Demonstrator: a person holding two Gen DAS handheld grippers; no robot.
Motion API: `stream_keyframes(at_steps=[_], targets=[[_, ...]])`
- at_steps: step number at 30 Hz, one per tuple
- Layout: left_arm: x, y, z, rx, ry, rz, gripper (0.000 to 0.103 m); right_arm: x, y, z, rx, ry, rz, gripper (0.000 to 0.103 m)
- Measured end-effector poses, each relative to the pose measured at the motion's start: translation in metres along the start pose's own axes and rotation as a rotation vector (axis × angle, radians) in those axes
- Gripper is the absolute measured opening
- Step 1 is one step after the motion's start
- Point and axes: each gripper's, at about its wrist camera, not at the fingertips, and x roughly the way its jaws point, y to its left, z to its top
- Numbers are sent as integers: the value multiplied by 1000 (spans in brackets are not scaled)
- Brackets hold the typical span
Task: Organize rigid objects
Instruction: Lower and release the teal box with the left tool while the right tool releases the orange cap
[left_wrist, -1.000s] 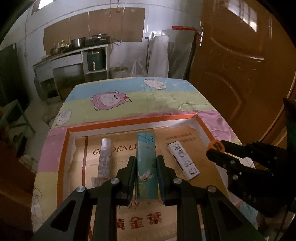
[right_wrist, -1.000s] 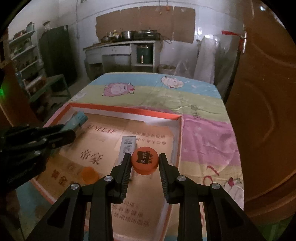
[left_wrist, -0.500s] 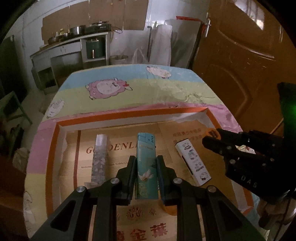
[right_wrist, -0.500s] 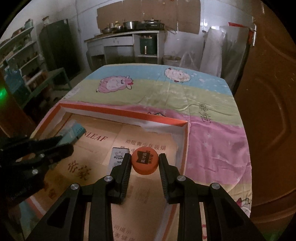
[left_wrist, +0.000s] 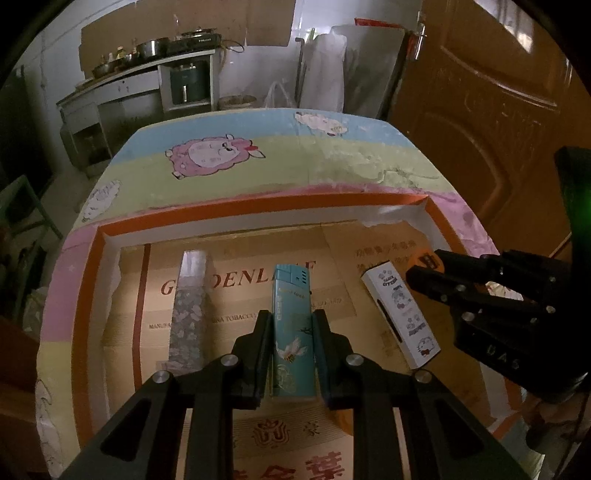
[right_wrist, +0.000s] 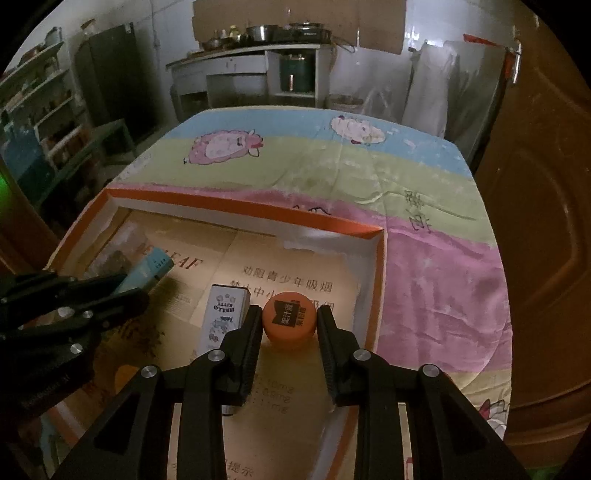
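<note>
My left gripper is shut on a teal lighter with a bird print, held over the floor of a shallow orange-rimmed box. My right gripper is shut on an orange bottle cap with a black label, over the box's right part. A white cartoon-printed lighter lies in the box between the two grippers; it also shows in the right wrist view. A grey patterned lighter lies at the box's left. The right gripper shows in the left wrist view, the left gripper in the right wrist view.
The box sits on a table covered by a pastel sheep-print cloth. The box floor is lined with printed cardboard. A brown wooden door stands right of the table. A kitchen counter with pots is at the back.
Both grippers have moved forward over the box while keeping hold of the teal lighter and the orange cap. The box's far rim and the white lighter now appear nearer.
</note>
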Motion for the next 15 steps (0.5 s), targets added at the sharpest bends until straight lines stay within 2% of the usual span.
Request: stream_keyframes(at_steps=[13,15], targets=[[7,0,-1,25,28,-10,23,11,5,1,-25,63,-15,31],[6,0,-2,23,26,-10,28,11,4,1,-21,64,-11,31]])
